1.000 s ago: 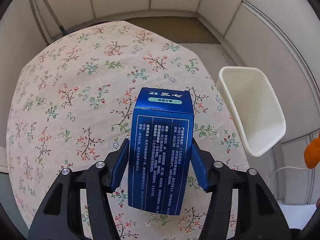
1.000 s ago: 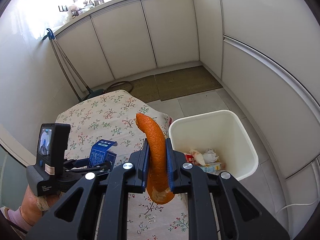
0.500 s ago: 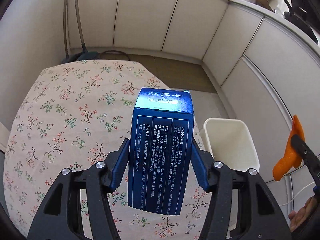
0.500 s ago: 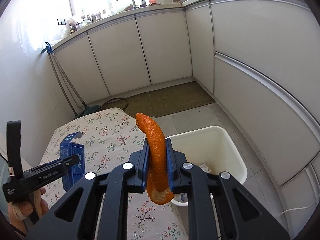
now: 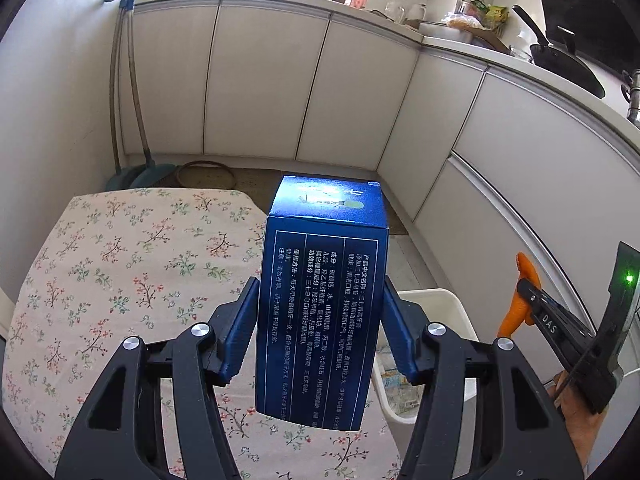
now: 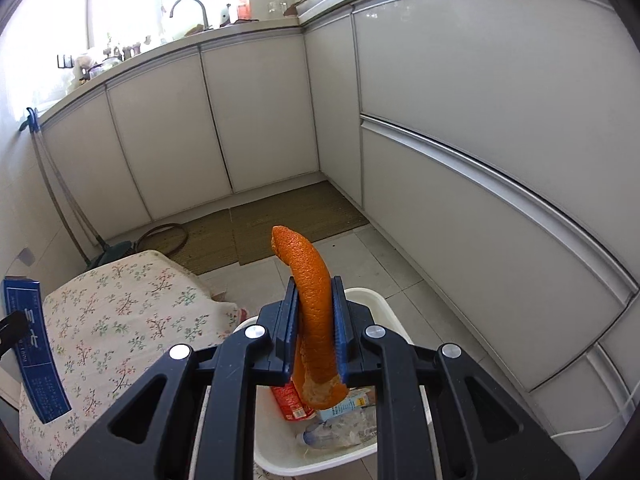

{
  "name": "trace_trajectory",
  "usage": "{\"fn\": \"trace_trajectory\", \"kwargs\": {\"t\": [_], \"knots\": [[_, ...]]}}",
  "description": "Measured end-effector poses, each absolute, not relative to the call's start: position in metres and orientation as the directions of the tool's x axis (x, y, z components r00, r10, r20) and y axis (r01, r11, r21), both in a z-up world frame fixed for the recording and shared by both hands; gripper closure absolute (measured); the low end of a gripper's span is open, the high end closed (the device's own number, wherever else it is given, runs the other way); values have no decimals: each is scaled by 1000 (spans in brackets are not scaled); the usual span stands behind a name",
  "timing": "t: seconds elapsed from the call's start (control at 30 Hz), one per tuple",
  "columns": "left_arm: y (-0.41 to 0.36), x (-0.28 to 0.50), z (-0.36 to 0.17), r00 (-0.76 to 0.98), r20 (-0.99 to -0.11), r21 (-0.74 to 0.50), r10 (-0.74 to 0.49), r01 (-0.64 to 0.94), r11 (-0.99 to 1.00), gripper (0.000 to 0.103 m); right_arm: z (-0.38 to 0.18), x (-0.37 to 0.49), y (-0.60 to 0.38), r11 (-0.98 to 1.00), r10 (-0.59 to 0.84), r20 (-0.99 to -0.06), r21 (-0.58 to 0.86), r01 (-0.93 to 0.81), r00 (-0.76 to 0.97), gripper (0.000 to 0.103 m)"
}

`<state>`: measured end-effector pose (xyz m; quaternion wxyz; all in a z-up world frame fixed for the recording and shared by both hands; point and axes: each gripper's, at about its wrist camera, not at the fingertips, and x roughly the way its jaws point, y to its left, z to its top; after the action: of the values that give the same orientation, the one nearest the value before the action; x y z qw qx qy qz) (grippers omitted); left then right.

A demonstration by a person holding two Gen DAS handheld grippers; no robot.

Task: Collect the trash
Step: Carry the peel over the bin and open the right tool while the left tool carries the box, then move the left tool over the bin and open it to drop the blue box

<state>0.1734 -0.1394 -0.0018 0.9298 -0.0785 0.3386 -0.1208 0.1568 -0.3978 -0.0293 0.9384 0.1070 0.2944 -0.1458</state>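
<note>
Left tongs [image 5: 318, 322]: clamped on a blue carton [image 5: 320, 300], gripped by its two long sides about midway, the printed face up and the far end projecting well past the pads. The carton is held in the air above the edge of the flowered tablecloth [image 5: 120, 280], beside the white bin [image 5: 452, 304] and not yet over it.

Right tongs [image 6: 314, 332]: clenched on a curved strip of orange peel [image 6: 310, 292], pinched across its thin middle, with both ends free. The peel is held directly above the bin [image 6: 384, 304], in which a red packet [image 6: 288, 400], a plastic bottle [image 6: 332, 436] and other wrappers are already lying.

Risks, as judged:
- The carton could be dropped short. If it were released here, a landing on the cloth or the bin's near rim would be likely, since the bin mouth is seen only to the right of it.
- The carton is long and is gripped only on two sides. A pivot between the pads could be caused by a quick tilt, and it might bridge the rim instead of falling in.
- The peel is soft and sticky-looking. It could cling to one pad on release and be carried back out.
- The two tongs are close together near the bin, so a knock between them is possible if both are moved in at once.
</note>
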Motion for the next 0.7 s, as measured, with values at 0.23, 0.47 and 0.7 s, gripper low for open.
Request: {"fn": "trace_trajectory", "kwargs": {"t": [0.23, 0.47, 0.7], "knots": [[-178, 189, -11, 728, -609, -229, -314, 217, 949, 47, -51, 170, -437, 883, -218, -618, 206, 423, 756, 85], [-221, 197, -16, 710, -605, -228, -361, 279, 933, 47, -63, 170, -463, 852, -236, -648, 220, 474, 724, 43], [-259, 201, -14, 697, -596, -222, -399, 334, 916, 47, -57, 151, -493, 801, -292, -644, 240, 548, 707, 22]]}}
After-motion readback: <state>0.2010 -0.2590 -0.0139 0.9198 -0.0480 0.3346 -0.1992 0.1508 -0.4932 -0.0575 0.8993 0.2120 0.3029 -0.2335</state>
